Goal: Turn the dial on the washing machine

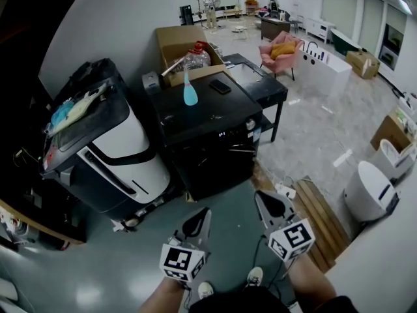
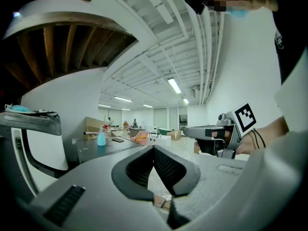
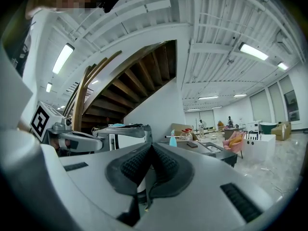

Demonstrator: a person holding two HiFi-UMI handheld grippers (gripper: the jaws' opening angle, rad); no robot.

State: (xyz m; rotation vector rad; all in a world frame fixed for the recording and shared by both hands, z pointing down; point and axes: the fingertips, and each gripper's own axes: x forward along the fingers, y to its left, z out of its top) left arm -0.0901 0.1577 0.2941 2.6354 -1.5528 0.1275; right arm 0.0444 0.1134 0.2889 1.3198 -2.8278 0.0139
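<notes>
Both sets clenched tight on nothing: the left tongs (image 1: 201, 219) and right tongs (image 1: 267, 204) hang side by side above the floor, well short of the black washing machine (image 1: 208, 135) ahead, a blue bottle (image 1: 189, 93) standing on top. Its dial is too small to pick out.

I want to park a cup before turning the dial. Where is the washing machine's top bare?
The front half of the washing machine top is bare, from the blue bottle and the dark phone forward to the control edge. The back is crowded: those two, then the cardboard box with a clear jug.
</notes>
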